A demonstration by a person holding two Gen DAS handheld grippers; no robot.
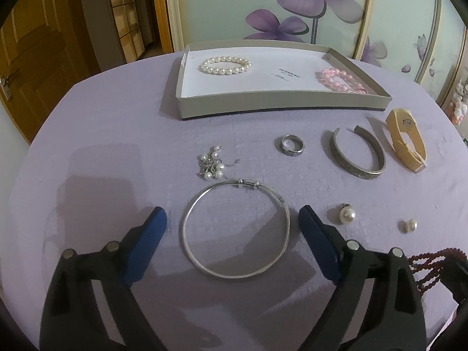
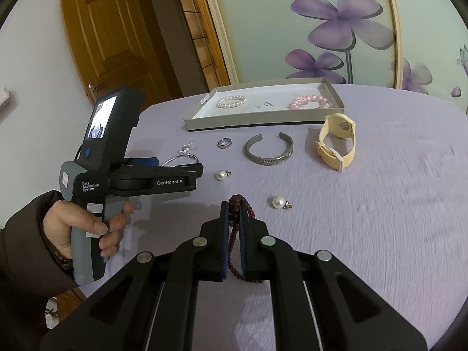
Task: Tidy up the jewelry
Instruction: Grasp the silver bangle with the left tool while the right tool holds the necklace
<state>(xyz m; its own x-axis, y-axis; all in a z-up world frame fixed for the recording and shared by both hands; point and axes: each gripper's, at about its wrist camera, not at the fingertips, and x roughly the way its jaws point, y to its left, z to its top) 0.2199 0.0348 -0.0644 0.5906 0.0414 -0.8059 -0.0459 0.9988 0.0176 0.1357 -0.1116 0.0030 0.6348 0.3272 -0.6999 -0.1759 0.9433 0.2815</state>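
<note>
A grey box lid (image 1: 263, 103) at the table's far side holds a white pearl bracelet (image 1: 225, 65) and a pink bead bracelet (image 1: 340, 79). My left gripper (image 1: 232, 225) is open, its blue pads on either side of a thin silver bangle (image 1: 237, 228) lying on the purple cloth. My right gripper (image 2: 233, 213) is shut on a dark red bead necklace (image 2: 238, 204), held above the cloth; the beads also show in the left wrist view (image 1: 430, 266). The box lid (image 2: 251, 121) shows in the right wrist view too.
On the cloth lie a pearl cluster (image 1: 211, 165), a silver ring (image 1: 292, 144), an engraved silver cuff (image 1: 358, 155), a cream watch (image 1: 406, 140) and two pearl earrings (image 1: 346, 215) (image 1: 408, 225). A floral glass panel stands behind the table, a wooden door to the left.
</note>
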